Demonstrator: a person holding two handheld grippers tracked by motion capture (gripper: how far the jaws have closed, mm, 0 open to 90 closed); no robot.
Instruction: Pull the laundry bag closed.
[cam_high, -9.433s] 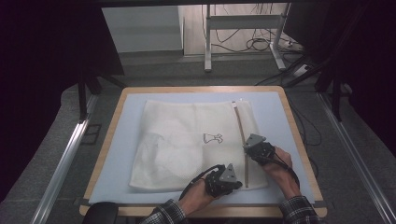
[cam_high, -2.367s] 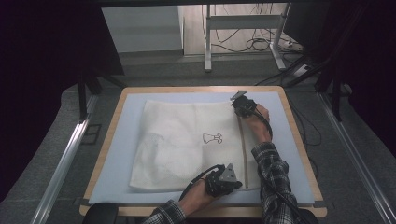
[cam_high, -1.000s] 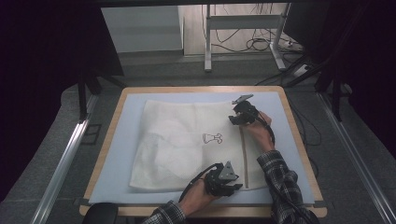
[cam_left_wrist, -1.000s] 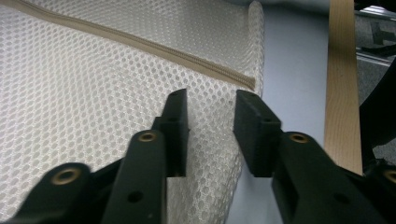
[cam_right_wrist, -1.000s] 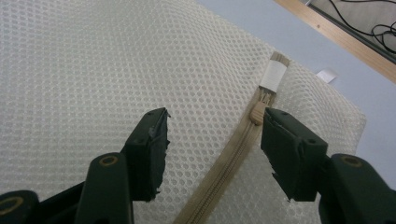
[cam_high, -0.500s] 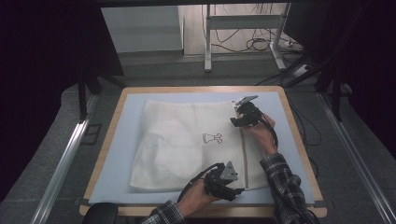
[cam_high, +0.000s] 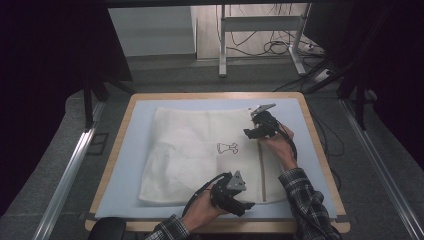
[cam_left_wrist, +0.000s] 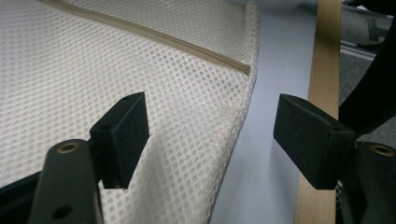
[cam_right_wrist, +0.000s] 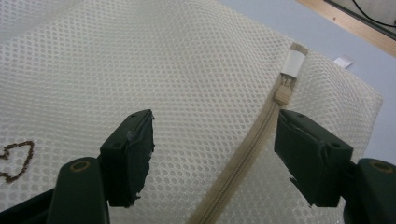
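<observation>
White mesh zippered laundry bag (cam_high: 200, 155) flat on pale blue mat (cam_high: 125, 165). Left gripper (cam_high: 231, 192) at near edge, jaws apart; right gripper (cam_high: 260, 125) over far zipper end (cam_right_wrist: 282, 91), jaws apart.

The right gripper (cam_right_wrist: 212, 158) is held wide apart over a white mesh bag (cam_right_wrist: 140, 70), its beige zipper (cam_right_wrist: 243, 158) seen between the jaws.

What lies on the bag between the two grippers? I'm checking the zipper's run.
In the high view, the tan zipper runs along the white mesh bag from right gripper toward left gripper.
</observation>
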